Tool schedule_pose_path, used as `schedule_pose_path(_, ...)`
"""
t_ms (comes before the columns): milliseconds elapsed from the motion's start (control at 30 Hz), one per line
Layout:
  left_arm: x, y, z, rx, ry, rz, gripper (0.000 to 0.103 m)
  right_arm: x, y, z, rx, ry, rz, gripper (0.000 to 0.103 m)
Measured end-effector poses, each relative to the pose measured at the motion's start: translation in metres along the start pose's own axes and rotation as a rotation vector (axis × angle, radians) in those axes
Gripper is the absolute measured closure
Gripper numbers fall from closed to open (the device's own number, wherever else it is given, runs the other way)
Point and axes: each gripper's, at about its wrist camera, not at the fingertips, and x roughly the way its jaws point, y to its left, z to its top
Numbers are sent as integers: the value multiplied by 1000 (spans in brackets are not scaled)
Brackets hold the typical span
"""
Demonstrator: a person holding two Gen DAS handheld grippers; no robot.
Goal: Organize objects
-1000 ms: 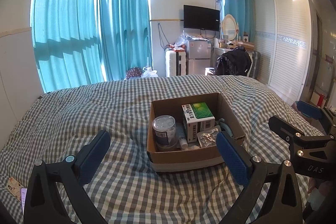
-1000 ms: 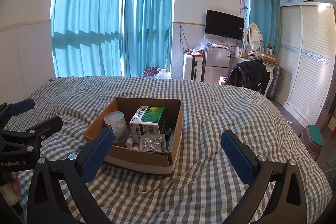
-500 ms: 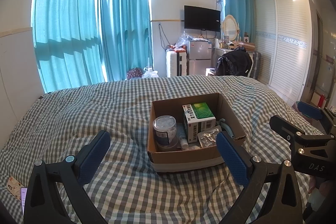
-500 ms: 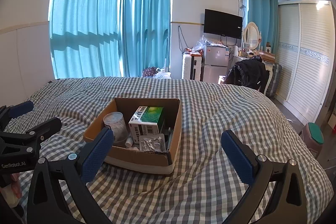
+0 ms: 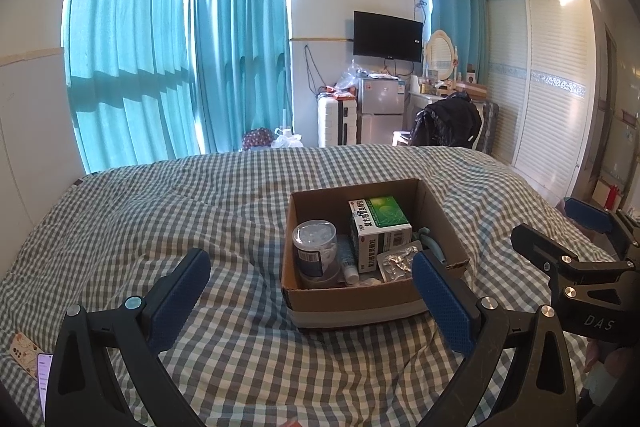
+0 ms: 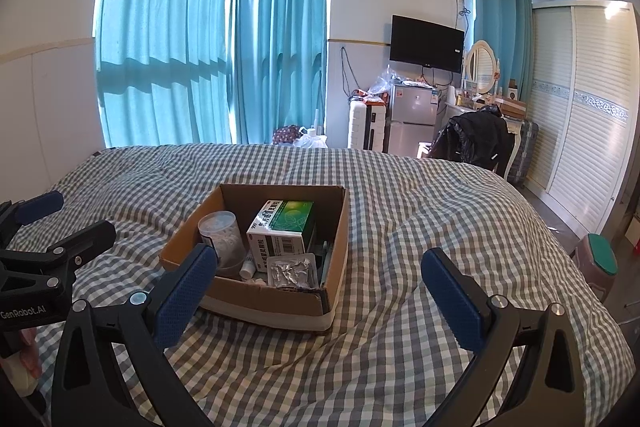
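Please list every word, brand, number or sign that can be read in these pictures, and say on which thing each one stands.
"DAS": on the right gripper.
"GenRobot.AI": on the left gripper.
"999": on the green and white medicine box; its Chinese print and barcode digits are too small to read.
Round tub label, small fridge sticker: blurred.

Materials and finishes, bed and box

Matt brown cardboard box (image 5: 352, 297); soft checked cloth bedspread (image 5: 168, 211), rumpled. Glossy printed card medicine carton (image 5: 380, 227); shiny crinkled foil blister pack (image 6: 290, 270); clear smooth plastic jar (image 5: 314, 247). Left tongs (image 5: 310, 297): matt black plastic, textured blue pads (image 5: 442, 305).
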Motion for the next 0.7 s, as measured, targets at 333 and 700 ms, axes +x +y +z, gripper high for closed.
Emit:
schedule_pose_path(333, 0, 0, -1, 3, 2, -1, 0, 2, 0, -2, 0, 4, 0, 0)
schedule_pose_path(700, 2, 0, -5, -5, 13, 3, 0, 3, 1, -4, -2, 12, 2, 0)
